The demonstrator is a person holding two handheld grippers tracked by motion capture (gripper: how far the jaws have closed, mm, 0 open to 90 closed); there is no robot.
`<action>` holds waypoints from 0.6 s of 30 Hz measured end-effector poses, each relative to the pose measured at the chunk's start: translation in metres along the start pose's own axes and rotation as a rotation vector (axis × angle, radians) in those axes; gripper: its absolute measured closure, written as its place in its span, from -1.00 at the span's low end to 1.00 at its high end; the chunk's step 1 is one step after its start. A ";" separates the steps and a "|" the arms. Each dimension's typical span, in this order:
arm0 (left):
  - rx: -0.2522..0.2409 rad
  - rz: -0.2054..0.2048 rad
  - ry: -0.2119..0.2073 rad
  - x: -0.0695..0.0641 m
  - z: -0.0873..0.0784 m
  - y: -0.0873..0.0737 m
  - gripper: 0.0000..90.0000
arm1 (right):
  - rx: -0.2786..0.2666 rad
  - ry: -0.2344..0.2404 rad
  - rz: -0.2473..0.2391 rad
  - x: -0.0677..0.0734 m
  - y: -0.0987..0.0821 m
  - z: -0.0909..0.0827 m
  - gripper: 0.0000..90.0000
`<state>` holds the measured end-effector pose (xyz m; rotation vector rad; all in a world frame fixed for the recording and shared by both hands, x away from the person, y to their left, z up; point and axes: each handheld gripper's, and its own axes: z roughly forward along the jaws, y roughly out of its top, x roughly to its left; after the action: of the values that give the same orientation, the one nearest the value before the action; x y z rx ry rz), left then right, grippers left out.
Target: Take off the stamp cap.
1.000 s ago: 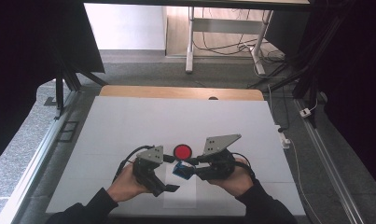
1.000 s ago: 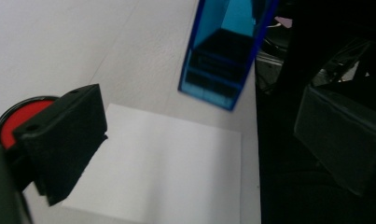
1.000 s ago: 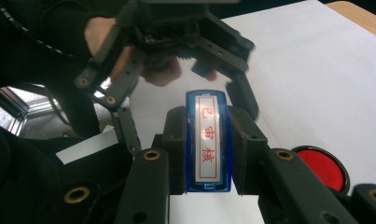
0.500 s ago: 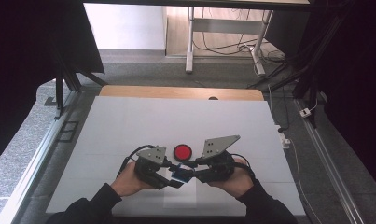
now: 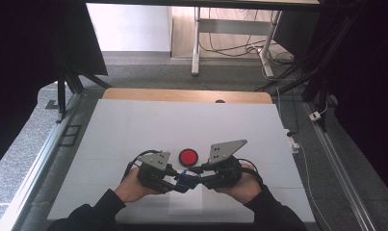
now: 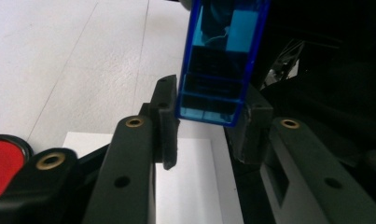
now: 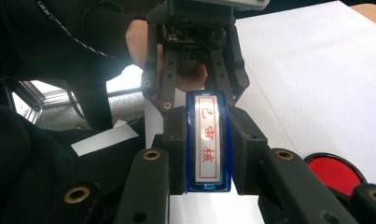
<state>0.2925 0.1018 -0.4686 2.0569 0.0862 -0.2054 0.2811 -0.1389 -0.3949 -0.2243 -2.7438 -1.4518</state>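
Basically gripped from both ends just in front of the round red ink pad (image 5: 188, 156): transparent blue plastic stamp (image 7: 208, 142) clamped in right gripper (image 7: 207, 154), left gripper (image 6: 202, 123) just closing onto its other end, probably to pull it apart.

The blue translucent stamp (image 7: 208, 142) was a narrow rectangular block whose white face carried red characters inside a red frame. It hung level above the desk (image 5: 134, 130), clamped at each end, with a round red ink pad (image 5: 188, 156) lying just beyond it.
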 end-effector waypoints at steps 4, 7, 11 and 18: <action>-0.004 -0.005 -0.011 0.001 0.000 0.000 0.47 | -0.002 0.002 0.000 0.000 0.000 0.000 0.56; -0.013 -0.012 -0.022 0.001 0.000 -0.001 0.50 | -0.002 0.006 0.000 0.000 0.000 -0.001 0.56; -0.023 -0.019 -0.044 0.002 0.000 -0.002 0.52 | -0.006 0.016 0.003 0.000 0.000 -0.001 0.56; -0.032 -0.114 -0.068 0.006 -0.002 -0.003 0.53 | -0.020 -0.006 -0.019 0.001 -0.001 -0.001 0.56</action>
<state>0.2980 0.1046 -0.4710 2.0126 0.1638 -0.3426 0.2797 -0.1400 -0.3949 -0.2035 -2.7446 -1.4868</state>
